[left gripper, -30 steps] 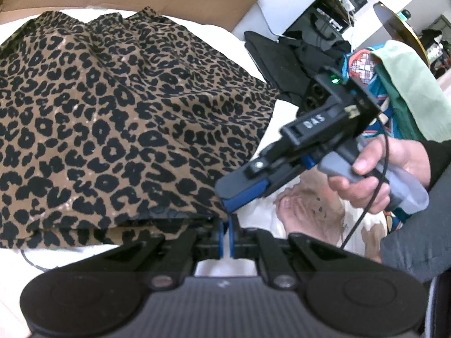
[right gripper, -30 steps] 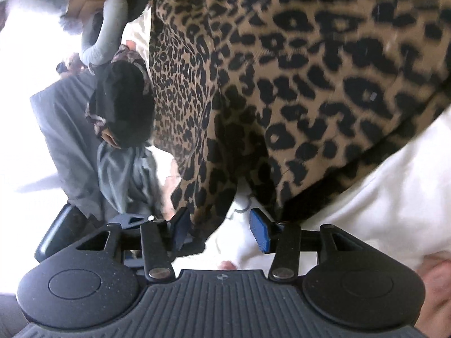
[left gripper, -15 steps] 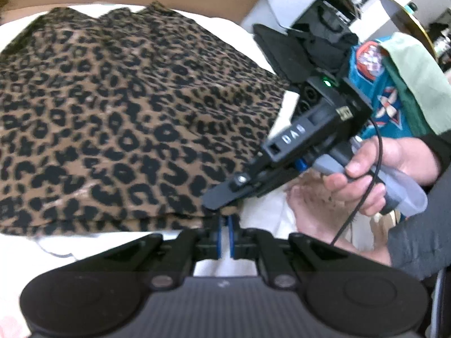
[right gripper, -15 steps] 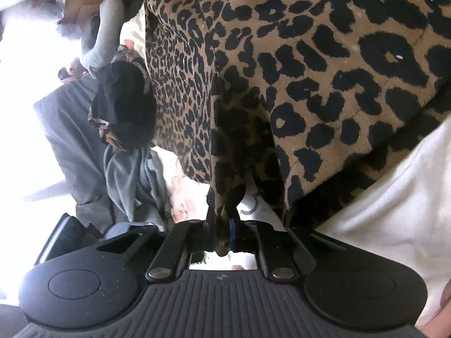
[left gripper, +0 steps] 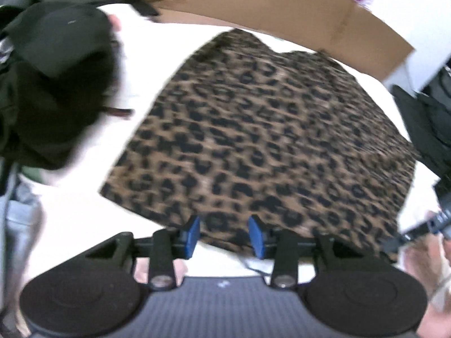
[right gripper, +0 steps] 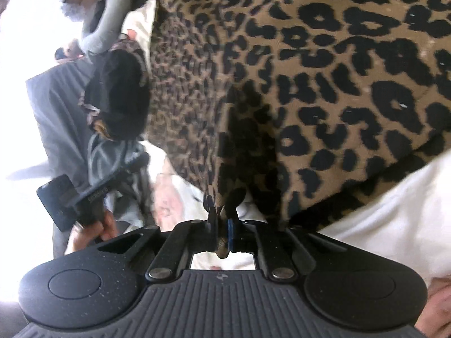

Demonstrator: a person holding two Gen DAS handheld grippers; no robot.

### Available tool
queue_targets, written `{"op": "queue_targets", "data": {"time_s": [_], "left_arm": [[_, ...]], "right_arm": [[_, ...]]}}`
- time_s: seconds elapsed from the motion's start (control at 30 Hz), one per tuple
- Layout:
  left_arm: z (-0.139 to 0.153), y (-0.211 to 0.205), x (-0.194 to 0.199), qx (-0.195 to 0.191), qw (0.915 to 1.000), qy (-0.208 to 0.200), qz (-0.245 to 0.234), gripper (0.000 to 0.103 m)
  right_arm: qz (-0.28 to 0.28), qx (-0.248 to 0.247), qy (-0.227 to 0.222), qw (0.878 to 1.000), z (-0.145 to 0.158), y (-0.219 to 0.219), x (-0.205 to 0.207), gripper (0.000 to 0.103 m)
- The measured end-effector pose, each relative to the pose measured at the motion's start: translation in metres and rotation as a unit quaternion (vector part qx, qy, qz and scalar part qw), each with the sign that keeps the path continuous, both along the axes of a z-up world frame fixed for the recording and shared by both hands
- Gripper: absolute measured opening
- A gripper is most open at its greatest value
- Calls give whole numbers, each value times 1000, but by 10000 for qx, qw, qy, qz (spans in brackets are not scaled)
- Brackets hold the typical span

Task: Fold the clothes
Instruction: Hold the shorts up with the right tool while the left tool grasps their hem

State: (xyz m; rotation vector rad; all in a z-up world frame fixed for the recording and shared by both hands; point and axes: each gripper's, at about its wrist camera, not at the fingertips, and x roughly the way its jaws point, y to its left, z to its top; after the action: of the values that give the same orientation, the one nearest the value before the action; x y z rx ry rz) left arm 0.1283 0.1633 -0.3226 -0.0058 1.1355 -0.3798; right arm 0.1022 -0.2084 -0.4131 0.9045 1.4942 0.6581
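Note:
A leopard-print garment (left gripper: pixel 267 140) lies folded flat on a white surface (left gripper: pixel 79 214). My left gripper (left gripper: pixel 225 236) hangs over the garment's near edge. Its blue pads (left gripper: pixel 194 235) stand apart and the jaws are opening. The hem lies between them, and neither pad presses on it. In the right wrist view the same leopard-print garment (right gripper: pixel 324 70) fills the upper frame. My right gripper (right gripper: pixel 222 225) is shut on a bunched corner of its edge, and the cloth rises in a ridge from the grip. A hand (right gripper: pixel 90 231) holds the other gripper's handle at the left.
A cardboard sheet (left gripper: pixel 282 8) borders the far side. A pile of black clothing (left gripper: pixel 50 90) lies to the left, and more dark fabric (left gripper: pixel 422 118) to the right. Grey cloth (right gripper: pixel 56 107) and a dark bundle (right gripper: pixel 121 95) lie left of the garment.
My left gripper has swung left along the garment's near edge, and its shut jaws have parted. My right gripper, open a second ago, has closed on the garment's corner and stayed there.

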Motion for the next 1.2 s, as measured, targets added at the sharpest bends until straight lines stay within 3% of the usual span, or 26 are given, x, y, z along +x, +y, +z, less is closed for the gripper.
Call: {"op": "queue_targets", "data": {"time_s": [0.13,0.5,0.67,0.73,0.77,0.8,0.93,1.2], "left_arm": [[-9,16,15,536,9982,-45,263,55],[-33,42,39,876,9914,-168,955,60],[-46,50,45,609,9877,-79,1439,52],[-48,46,45,589,9888,-100,1370,40],[-47,44,45,579,9895,-97,1323,22],[-44,44,46,564,9898,-79,1304,11],[-31,44,48,527,9912,-38,1214,6],[10,50,52,529,9928,-368,1010,6]], "right_arm": [[87,-239,3,9997,-3,-5,0,3],[353,-542,-183,9977,-1,-2,2,3],[439,-644,-199,9968,-2,1,4,3],[466,-667,-226,9964,-1,2,4,3],[477,-679,-234,9963,0,3,4,3],[488,-694,-241,9961,0,4,4,3],[580,-823,-241,9946,1,11,6,3],[708,-828,-269,9937,11,24,9,3]]}}
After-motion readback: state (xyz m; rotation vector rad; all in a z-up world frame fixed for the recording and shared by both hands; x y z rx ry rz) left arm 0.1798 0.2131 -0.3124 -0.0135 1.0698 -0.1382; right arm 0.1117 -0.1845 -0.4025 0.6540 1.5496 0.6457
